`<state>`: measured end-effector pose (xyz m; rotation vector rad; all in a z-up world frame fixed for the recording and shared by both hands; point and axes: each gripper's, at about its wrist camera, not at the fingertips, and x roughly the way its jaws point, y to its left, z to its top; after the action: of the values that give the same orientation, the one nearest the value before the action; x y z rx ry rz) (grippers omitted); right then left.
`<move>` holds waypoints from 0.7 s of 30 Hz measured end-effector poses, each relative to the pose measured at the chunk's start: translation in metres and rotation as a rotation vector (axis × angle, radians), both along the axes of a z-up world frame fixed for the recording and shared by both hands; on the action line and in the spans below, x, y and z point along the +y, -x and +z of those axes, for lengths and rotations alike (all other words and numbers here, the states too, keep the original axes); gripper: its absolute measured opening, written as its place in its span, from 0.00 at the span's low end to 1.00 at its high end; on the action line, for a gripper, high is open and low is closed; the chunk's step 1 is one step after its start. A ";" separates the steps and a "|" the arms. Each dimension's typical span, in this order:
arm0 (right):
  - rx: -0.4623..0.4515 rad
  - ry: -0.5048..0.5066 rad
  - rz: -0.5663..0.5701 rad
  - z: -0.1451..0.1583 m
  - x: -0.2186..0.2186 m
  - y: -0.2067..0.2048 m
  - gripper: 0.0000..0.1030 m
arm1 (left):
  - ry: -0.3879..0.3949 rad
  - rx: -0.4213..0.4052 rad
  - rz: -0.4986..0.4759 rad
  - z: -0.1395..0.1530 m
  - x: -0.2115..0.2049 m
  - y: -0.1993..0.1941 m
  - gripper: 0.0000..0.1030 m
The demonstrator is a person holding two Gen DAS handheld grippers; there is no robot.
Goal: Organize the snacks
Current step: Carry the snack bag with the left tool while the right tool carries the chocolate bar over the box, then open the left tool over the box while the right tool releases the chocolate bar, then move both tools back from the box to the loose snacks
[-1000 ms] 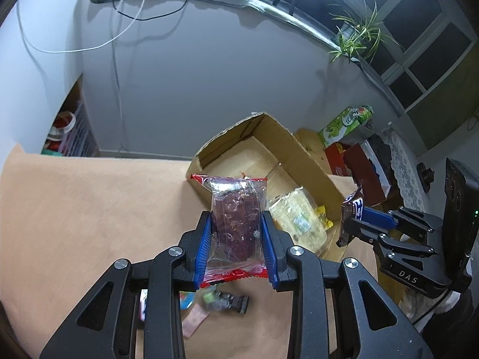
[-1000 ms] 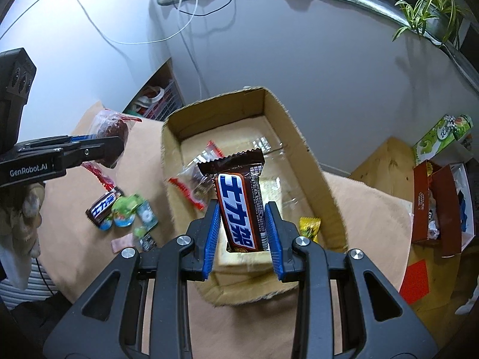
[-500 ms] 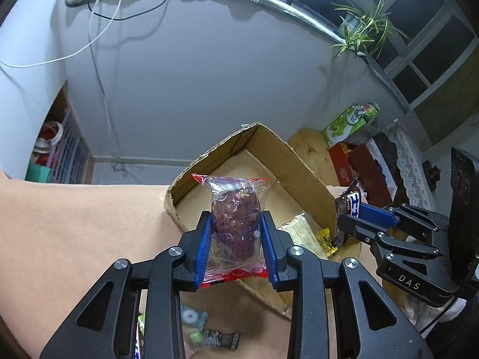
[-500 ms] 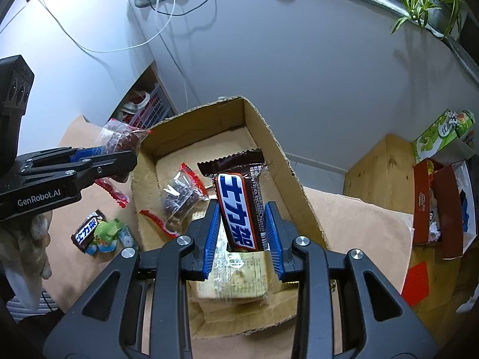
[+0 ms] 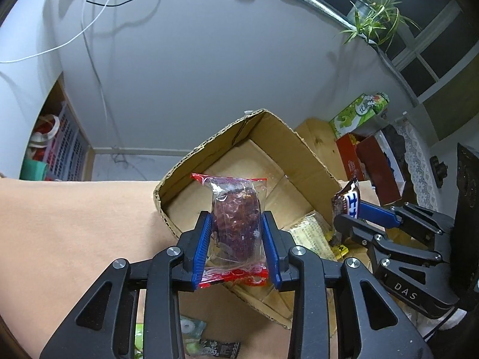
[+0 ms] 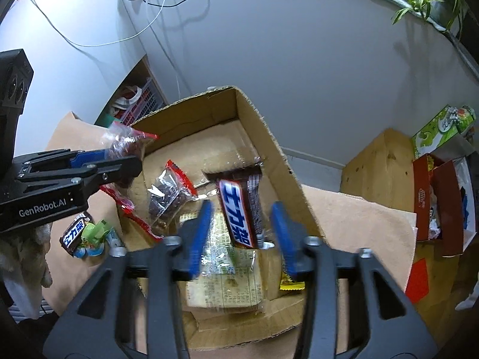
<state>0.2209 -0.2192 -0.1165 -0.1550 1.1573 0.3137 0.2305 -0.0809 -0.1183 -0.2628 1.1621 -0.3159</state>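
Note:
My left gripper (image 5: 236, 227) is shut on a clear packet of dark red dried fruit (image 5: 236, 218) with red ends, held over the near left rim of the open cardboard box (image 5: 302, 146). It also shows at the left of the right wrist view (image 6: 131, 161). My right gripper (image 6: 241, 224) is open above the box (image 6: 281, 161), and the brown chocolate bar (image 6: 242, 209) with blue lettering hangs loose between its spread fingers. Inside the box lie another fruit packet (image 6: 167, 197), a pale wrapped cake (image 6: 227, 281) and a yellow sweet (image 6: 292, 284).
Loose snacks lie on the tan cloth left of the box: a chocolate bar (image 6: 73, 233) and green and blue packets (image 6: 95, 233). A wooden crate (image 6: 380, 167), a red carton (image 6: 440, 206) and a green carton (image 6: 440, 125) stand to the right. The wall is close behind.
My right gripper has opened and let go of the chocolate bar over the box. Both grippers have moved forward over the box, the left one still holding its packet.

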 end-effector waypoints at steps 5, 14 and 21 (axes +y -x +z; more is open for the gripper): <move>-0.015 0.000 -0.001 0.005 0.000 0.002 0.62 | -0.005 -0.003 0.003 0.002 0.000 0.002 0.47; -0.022 -0.004 0.013 0.011 0.007 0.011 0.63 | 0.001 -0.035 0.015 0.013 0.010 0.009 0.47; -0.039 -0.008 0.042 0.019 0.019 0.029 0.62 | 0.003 -0.054 0.029 0.020 0.025 0.022 0.47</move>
<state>0.1917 -0.2005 -0.0974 -0.1778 1.1153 0.3509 0.2090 -0.0559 -0.0982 -0.2721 1.1036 -0.2970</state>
